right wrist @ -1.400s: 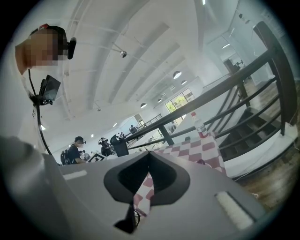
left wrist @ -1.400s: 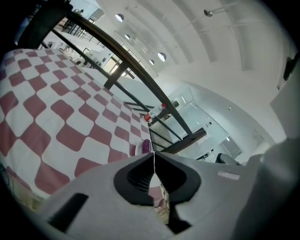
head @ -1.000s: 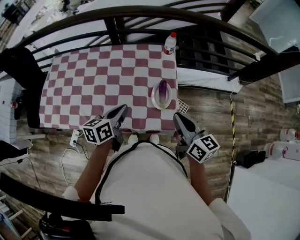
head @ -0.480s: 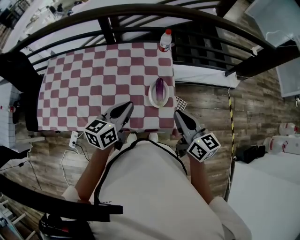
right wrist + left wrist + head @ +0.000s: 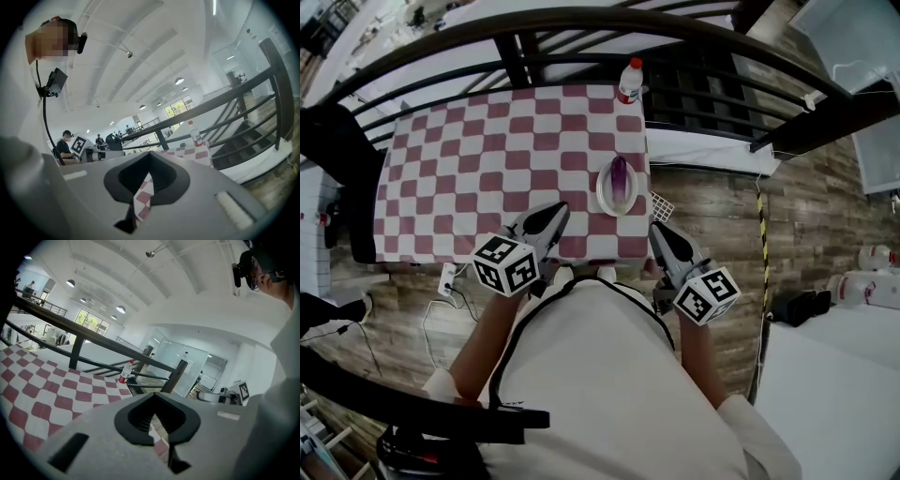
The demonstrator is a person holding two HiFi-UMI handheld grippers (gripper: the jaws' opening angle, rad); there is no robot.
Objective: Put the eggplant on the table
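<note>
A purple eggplant (image 5: 620,176) lies on a white plate (image 5: 606,194) near the right edge of the table with the red-and-white checked cloth (image 5: 487,169). My left gripper (image 5: 557,214) hangs over the table's near edge, left of the plate, shut and empty. My right gripper (image 5: 657,231) is just off the table's near right corner, also shut and empty. In the left gripper view the jaws (image 5: 153,395) meet over the cloth (image 5: 37,390). In the right gripper view the closed jaws (image 5: 150,154) point along the cloth (image 5: 187,153). Neither gripper view shows the eggplant.
A plastic bottle with a red cap (image 5: 629,82) stands at the table's far right corner. A dark metal railing (image 5: 581,23) curves behind the table. A small mesh piece (image 5: 663,208) lies by the right edge. A power strip (image 5: 450,277) lies on the wooden floor.
My left gripper has shifted a little toward the table and rolled, so its marker cube shows a different face. The right gripper has stayed where it was.
</note>
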